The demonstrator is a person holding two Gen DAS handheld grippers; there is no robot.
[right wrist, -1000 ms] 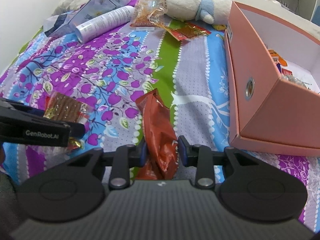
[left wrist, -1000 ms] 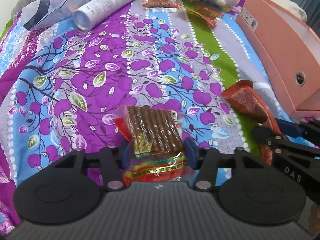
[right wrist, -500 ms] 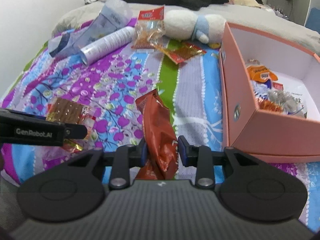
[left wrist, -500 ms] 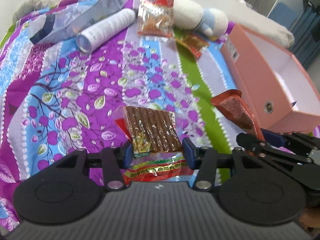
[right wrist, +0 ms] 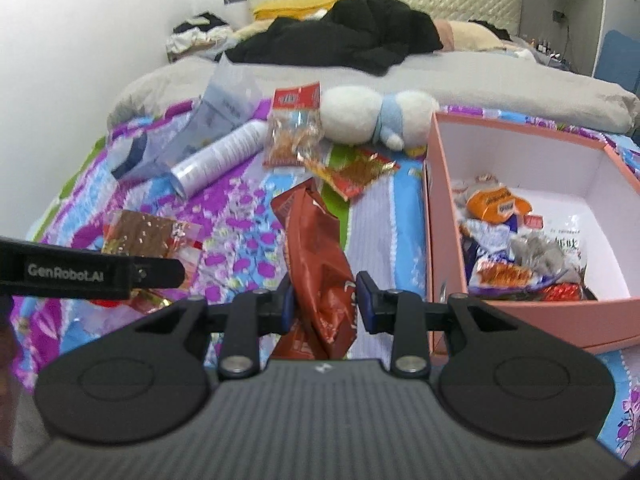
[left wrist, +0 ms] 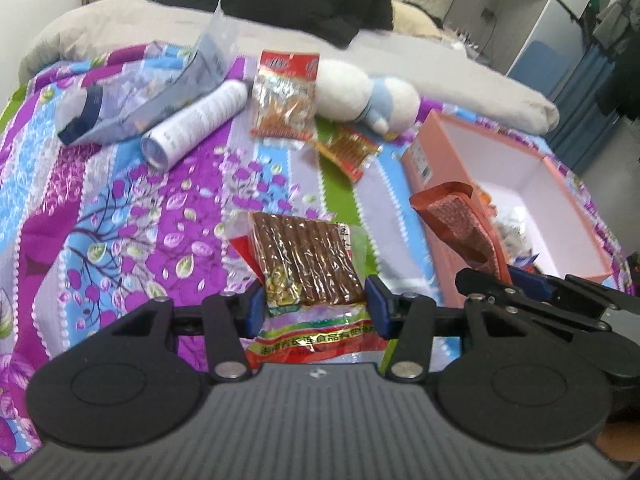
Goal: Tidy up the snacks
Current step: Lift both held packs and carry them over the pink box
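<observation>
My left gripper is shut on a clear pack of brown snack sticks, held above the flowered bedspread. My right gripper is shut on a crumpled red-brown snack bag, also lifted off the bed. The bag and the right gripper show at the right of the left wrist view, in front of the pink box. The stick pack shows at the left of the right wrist view behind the left gripper's black finger. The open pink box holds several wrapped snacks.
On the bed farther back lie a clear bag of orange snacks, a small red-gold packet, a white tube, a pale blue pouch and a white-and-blue plush toy. Black clothes are heaped by the headboard.
Both grippers have risen with their packs, which now hang clear of the bedspread. The views take in more of the bed, and the inside of the pink box has come into sight.
</observation>
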